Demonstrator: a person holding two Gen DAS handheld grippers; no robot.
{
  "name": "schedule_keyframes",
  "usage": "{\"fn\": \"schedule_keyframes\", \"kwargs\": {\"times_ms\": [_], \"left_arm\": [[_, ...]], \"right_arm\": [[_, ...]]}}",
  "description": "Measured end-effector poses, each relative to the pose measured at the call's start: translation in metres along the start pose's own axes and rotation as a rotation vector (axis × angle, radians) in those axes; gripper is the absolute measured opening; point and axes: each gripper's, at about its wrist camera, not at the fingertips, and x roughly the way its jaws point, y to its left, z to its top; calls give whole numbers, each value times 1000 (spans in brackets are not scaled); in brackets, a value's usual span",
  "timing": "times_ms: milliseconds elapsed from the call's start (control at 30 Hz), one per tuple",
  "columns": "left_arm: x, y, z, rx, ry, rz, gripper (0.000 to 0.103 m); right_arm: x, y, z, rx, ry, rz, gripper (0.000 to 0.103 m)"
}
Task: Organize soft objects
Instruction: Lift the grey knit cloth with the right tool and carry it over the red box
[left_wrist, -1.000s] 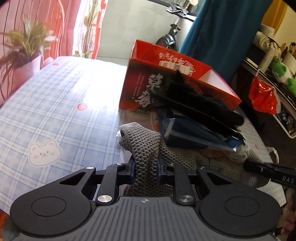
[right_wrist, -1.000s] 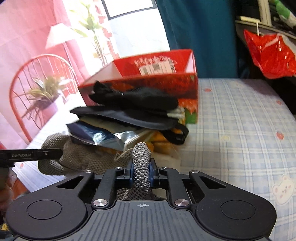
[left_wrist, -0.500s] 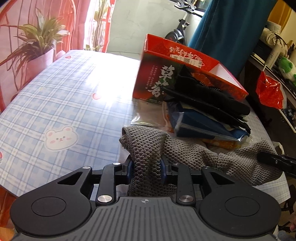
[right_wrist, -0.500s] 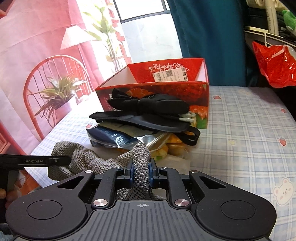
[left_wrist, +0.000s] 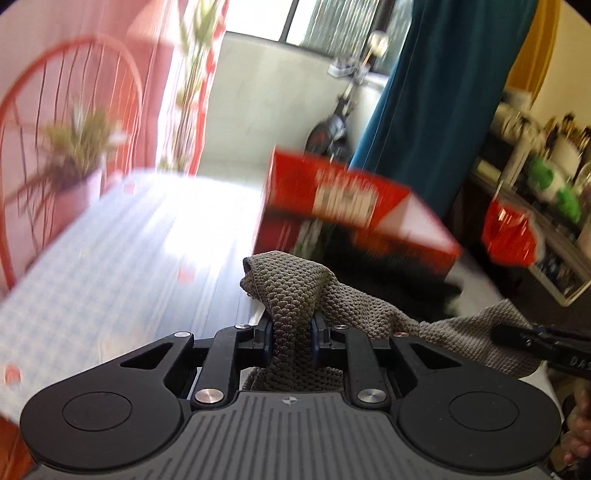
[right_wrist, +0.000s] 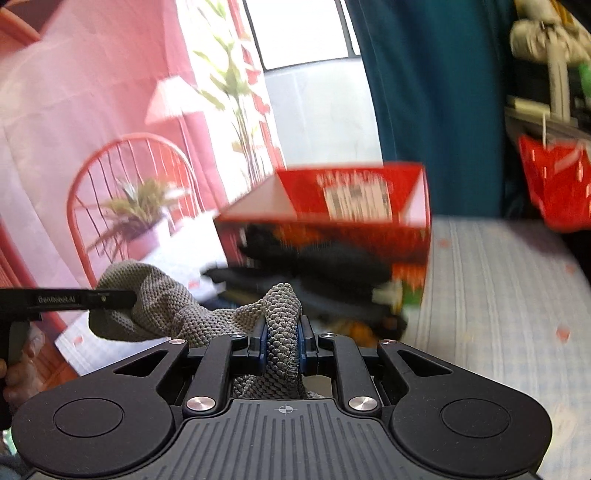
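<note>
So the left gripper (left_wrist: 292, 334) has its jaws closing, pinched on one end of the grey knit cloth (left_wrist: 295, 295), which bunches up just ahead of them. From there the cloth stretches off to the right gripper (right_wrist: 283, 345), jaws squeezed tight on the other end. Past both sets of jaws sits a blurry red box (right_wrist: 354, 206) with dark stuff (right_wrist: 332, 266) piled in front.

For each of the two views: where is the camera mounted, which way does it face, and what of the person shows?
Left wrist: on the left gripper, looking over its fingers towards the red box; fingers of a hand at the right edge.
Right wrist: on the right gripper, facing the same box; a hand at left.
Shared: the grey knitted cloth, pinched by both, and the checked table.
</note>
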Motion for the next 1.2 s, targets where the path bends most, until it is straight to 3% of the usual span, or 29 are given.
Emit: {"fn": "schedule_keyframes", "kwargs": {"times_ms": [133,267,433,567,833,967,1200], "left_arm": [[-4,-17,42,76,-95,-29,20],[18,-34,87,114,-146,-55,20],[73,-57,125,158,-118,-27,20],[126,-65,140,157,-46,-20,20],[211,-56,132,187,182,-14,20],[230,-57,123,196,235,-12,20],[243,-50,116,201,270,3,23]], "right_arm": [[-6,-7,42,-46,-80,-8,14],[4,-21,88,-125,-151,-63,14],[48,-40,136,-230,-160,-152,14],[97,-56,155,-267,-119,-193,14],[192,-80,149,-226,73,-147,14],[218,-84,135,-182,171,-147,14],[235,-86,126,-120,238,-146,19]]}}
